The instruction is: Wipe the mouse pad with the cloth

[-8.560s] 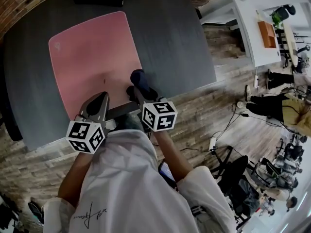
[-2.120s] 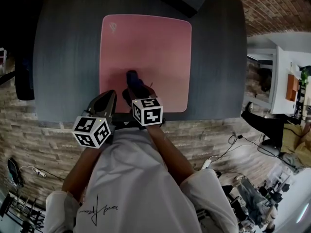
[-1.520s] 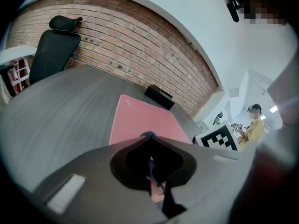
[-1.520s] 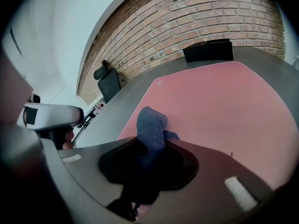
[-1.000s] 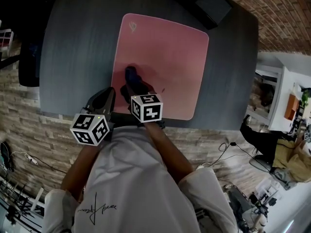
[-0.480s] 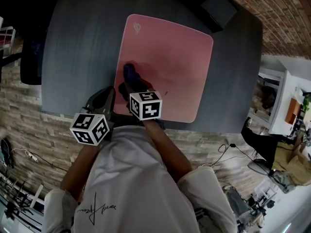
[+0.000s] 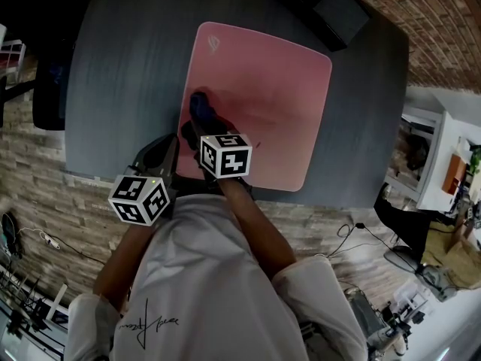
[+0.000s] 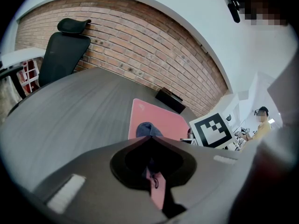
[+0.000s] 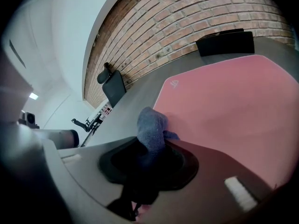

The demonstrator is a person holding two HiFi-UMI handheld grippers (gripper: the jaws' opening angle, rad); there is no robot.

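Mouse pad (image 7: 263,96) in the head view is a pink rounded rectangle lying flat on the dark grey counter (image 7: 113,59). A small blue cloth (image 7: 200,107) sits bunched on it close to its left edge. The right tool (image 7: 198,128) reaches onto the pad from the near side and meets the cloth, with its marker cube (image 7: 225,155) just behind. The left tool (image 7: 162,153) is over the counter's near edge, just beside the pad's near left corner. A black box (image 7: 340,6) lies on the counter beyond the pad's far edge.

From the left gripper view, the left tool (image 8: 150,138) has its jaws brought together at the tips with nothing between them. Past the tips the cloth (image 8: 146,129) rests on the mouse pad (image 8: 163,120), and the right tool's marker cube (image 8: 212,130) stands to the right. The black box (image 8: 169,99) lies past the pad, a black office chair (image 8: 63,50) stands at the counter's far left, and a brick wall (image 8: 140,45) runs behind.

From the right gripper view, the right tool (image 9: 152,146) is clamped on the cloth (image 9: 152,127), which sticks up in a fold from between the jaws at the pad's left edge. The mouse pad (image 9: 233,101) spreads out to the right, with a small logo (image 9: 174,83) in its far left corner. The black box (image 9: 226,42) sits beyond it against the brick wall (image 9: 210,17)
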